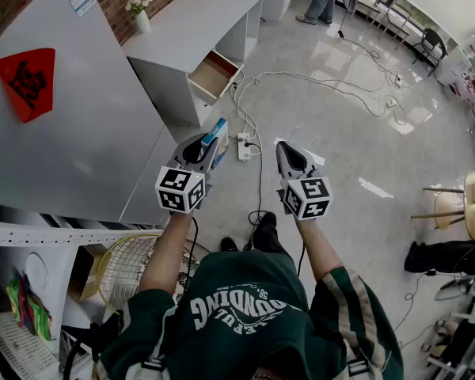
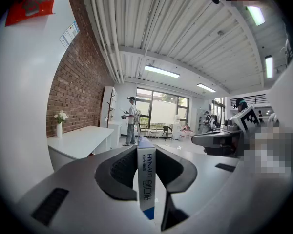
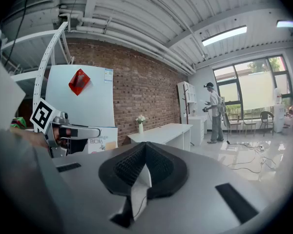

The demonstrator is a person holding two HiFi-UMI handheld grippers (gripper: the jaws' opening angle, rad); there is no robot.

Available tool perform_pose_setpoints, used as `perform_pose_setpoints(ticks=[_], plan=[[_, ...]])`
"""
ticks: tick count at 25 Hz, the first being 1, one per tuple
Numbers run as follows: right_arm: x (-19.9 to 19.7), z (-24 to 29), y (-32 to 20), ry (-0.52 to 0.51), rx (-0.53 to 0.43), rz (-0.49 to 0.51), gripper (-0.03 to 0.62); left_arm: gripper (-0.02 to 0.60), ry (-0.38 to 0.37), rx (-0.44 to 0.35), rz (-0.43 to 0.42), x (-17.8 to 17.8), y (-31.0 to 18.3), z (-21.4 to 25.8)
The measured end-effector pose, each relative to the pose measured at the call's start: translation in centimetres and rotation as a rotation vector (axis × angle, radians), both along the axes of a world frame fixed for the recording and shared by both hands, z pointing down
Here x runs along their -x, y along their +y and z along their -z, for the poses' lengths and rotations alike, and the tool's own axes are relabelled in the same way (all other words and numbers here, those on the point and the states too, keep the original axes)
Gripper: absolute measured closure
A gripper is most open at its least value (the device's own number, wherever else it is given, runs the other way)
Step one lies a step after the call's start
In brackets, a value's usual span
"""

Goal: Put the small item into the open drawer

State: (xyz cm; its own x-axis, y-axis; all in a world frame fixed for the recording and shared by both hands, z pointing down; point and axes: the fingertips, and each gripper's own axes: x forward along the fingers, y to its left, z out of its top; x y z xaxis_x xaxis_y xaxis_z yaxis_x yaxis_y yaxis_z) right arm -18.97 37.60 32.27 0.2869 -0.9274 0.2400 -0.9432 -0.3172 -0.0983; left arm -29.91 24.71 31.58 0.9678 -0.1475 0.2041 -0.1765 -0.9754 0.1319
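Note:
The small item is a slim white-and-blue box [image 1: 217,141] [image 2: 147,179]. My left gripper [image 1: 207,143] [image 2: 147,151] is shut on it, its pads pressing the box's two flat sides, held in the air over the floor. My right gripper [image 1: 284,146] [image 3: 145,148] hangs beside it to the right, shut and empty, jaws meeting at the tips. The open drawer [image 1: 213,74] juts from the white desk [image 1: 191,24] well ahead of both grippers. The right gripper view shows the left gripper [image 3: 63,132] with the box [image 3: 100,139] at the left, and the desk [image 3: 161,130] beyond.
A tall white cabinet [image 1: 79,125] with a red paper decoration [image 1: 28,81] stands close at my left. Cables and a power strip [image 1: 244,146] lie on the floor between me and the desk. A flower vase [image 1: 141,11] stands on the desk. A person [image 2: 131,119] stands far off.

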Motion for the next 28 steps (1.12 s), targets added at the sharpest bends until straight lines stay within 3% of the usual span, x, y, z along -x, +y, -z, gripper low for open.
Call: perform_pose_setpoints(ticks=[21,28], plan=[[-0.5,-0.6,0.3,-0.01,0.014,-0.006,0.569,0.486,-0.011,0.009,-0.02,-1.6,0.2,-0.8],[-2.1,-1.0,0.0,-0.011,0.025,0.002,0.569,0.486,-0.013,0.015,-0.031,-3.9,0.1,-1.0]])
